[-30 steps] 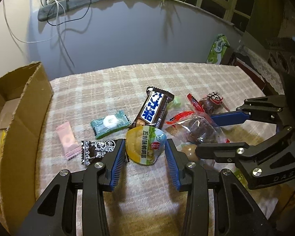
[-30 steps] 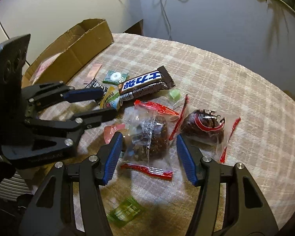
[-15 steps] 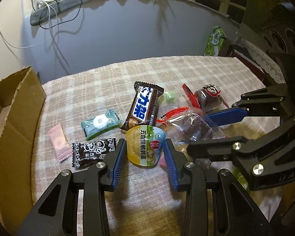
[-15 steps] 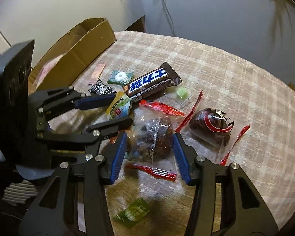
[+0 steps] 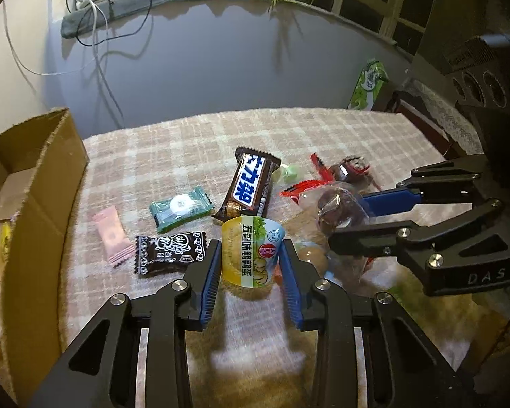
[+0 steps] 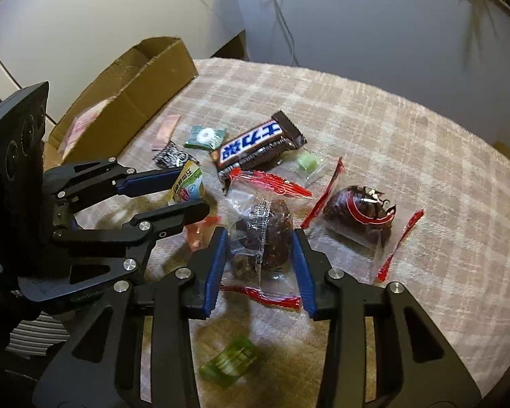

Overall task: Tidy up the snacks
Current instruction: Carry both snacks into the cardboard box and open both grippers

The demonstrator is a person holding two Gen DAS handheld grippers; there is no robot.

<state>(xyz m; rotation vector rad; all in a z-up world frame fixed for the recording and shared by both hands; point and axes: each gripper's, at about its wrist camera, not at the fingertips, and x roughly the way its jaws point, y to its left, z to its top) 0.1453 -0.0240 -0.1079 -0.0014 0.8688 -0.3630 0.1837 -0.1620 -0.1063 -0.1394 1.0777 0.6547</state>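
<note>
Straddling two snacks on the plaid cloth: left gripper pinching the yellow egg pouch; right gripper clamped around the clear brown-snack bag; best squeezing bodies, not crinkly edges, before lifting toward the cardboard box.

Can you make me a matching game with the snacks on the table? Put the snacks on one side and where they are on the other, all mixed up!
Snacks:
1. yellow-green pouch
2. clear bag with the brown treat
3. pink packet
4. blue-lettered chocolate bar

Places:
A. between the right gripper's fingers
B. nearest the cardboard box
C. between the left gripper's fingers
D. just beyond the yellow-green pouch in the left wrist view

Pairs: 1-C, 2-A, 3-B, 4-D
</note>
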